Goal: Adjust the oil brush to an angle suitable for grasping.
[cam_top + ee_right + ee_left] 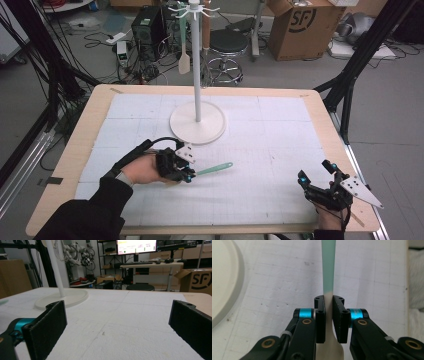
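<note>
Our left gripper [189,175] clamps the spatula [214,169] near its blade, handle pointing away toward the stand [197,122]; right gripper [316,181] gapes empty.

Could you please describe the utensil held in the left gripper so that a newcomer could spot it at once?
Start at the white stand on the table mat. Just in front of its round base, the left gripper clamps a slim spatula. Its mint-green handle sets it apart from the pale one hanging on the stand.

Black grippers [189,176] with turquoise joints, brass screws; dark sleeves [95,210].
</note>
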The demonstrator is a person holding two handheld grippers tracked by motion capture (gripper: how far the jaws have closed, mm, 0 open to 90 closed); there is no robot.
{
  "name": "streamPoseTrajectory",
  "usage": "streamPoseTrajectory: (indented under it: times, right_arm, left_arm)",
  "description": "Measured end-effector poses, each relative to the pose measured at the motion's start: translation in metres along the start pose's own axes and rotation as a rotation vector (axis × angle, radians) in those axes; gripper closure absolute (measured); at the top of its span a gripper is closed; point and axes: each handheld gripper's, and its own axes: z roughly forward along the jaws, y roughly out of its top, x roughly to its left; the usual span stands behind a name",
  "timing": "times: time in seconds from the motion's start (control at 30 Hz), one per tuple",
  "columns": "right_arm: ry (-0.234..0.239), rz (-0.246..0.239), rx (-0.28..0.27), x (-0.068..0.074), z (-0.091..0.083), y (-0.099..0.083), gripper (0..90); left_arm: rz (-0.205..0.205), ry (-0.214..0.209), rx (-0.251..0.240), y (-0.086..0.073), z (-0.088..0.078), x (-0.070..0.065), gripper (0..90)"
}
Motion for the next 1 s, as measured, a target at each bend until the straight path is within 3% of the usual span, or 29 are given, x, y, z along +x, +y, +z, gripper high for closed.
streamPoseTrajectory:
  times: [0.23,0.4,0.63,0.9,1.0]
  right_arm:
    - [-0.004,-0.001,0.006,0.001,0.002,0.0,0.5]
    - [0.003,0.006,0.009,0.003,0.003,0.0,0.5]
    - [-0.001,0.009,0.009,0.003,0.002,0.0,0.5]
    - [0.0,-0.002,0.009,0.002,0.003,0.0,0.5]
    - [-0.001,0.009,0.013,0.003,0.003,0.0,0.5]
  left_arm:
    - [-0.081,-0.011,-0.176,-0.012,-0.021,0.001,81.8]
    - [-0.102,0.012,-0.286,-0.014,-0.036,0.002,81.8]
    - [-0.166,0.067,-0.431,-0.022,-0.055,0.004,81.8]
    - [-0.191,0.103,-0.576,-0.03,-0.074,0.008,81.7]
    - [-0.176,0.104,-0.623,-0.033,-0.078,0.008,81.7]
